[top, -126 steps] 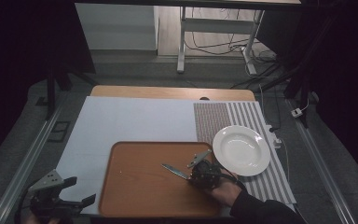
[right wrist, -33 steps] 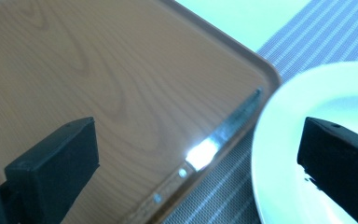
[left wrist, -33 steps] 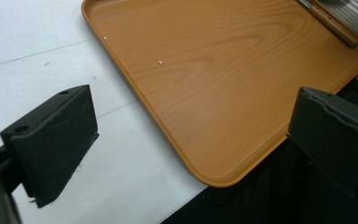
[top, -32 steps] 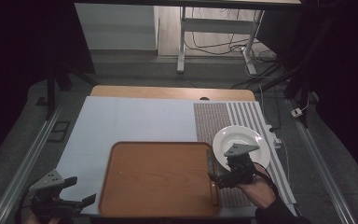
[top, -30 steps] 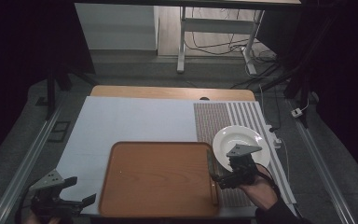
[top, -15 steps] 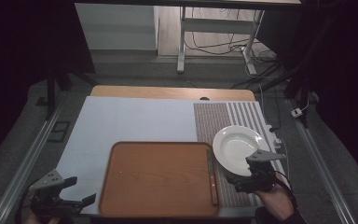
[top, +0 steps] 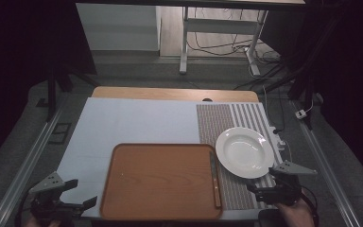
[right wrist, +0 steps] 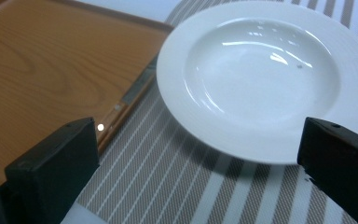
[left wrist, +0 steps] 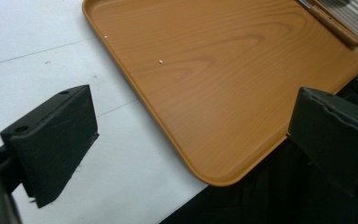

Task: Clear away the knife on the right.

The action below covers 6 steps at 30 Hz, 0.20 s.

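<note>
A: Status of the knife (top: 213, 177)?
B: Lying along the wooden tray's (top: 160, 182) right edge, beside the white plate (top: 244, 152).
A: Hand-held grippers?
B: Right hand-held gripper (top: 264, 192) wide open, empty; left hand-held gripper (top: 78, 198) likewise.
A: Risk?
B: Jaws approaching could clip the plate rim, or shove the knife off the tray.

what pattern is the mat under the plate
Beige and white stripes on the mat under the plate, clearest in the right gripper view.

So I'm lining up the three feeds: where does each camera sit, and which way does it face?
High view: above the near edge, facing forward and down; left gripper, right gripper.
Left gripper view: rides it, facing the tray between open jaws.
Right gripper view: rides it, facing the plate.
Both gripper views share the tray and the knife.
</note>
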Tool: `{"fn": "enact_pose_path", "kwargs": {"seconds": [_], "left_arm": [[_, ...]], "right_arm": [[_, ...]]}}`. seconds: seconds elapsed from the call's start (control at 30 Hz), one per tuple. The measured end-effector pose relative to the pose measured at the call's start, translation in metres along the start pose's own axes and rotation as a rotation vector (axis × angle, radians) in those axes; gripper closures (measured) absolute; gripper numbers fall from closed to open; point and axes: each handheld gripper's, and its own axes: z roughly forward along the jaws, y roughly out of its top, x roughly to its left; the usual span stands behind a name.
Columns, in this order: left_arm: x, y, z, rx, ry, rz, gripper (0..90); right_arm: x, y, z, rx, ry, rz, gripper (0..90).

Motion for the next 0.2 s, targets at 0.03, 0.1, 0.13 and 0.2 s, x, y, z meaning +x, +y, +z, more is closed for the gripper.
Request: {"fn": "enact_pose_path", "kwargs": {"seconds": [0.03, 0.1, 0.13, 0.2], "left_arm": [[-0.0004, 0.0, 0.0003, 0.003, -0.004, 0.001, 1.2], [-0.0014, 0.0005, 0.0012, 0.007, -0.002, 0.01, 1.2], [-0.0014, 0.0011, 0.0014, 0.011, -0.001, 0.017, 1.2], [-0.0016, 0.0025, 0.0025, 0.012, -0.005, 0.015, 1.2]], "right_arm": [[-0.0003, -0.0012, -0.0015, 0.004, -0.002, -0.001, 0.0], [0.0001, -0.0029, -0.0031, 0.016, -0.009, -0.004, 0.0], [0.0003, -0.0031, -0.0032, 0.02, -0.012, -0.005, 0.0], [0.0005, -0.0033, -0.0019, 0.034, -0.012, -0.013, 0.0]]}}
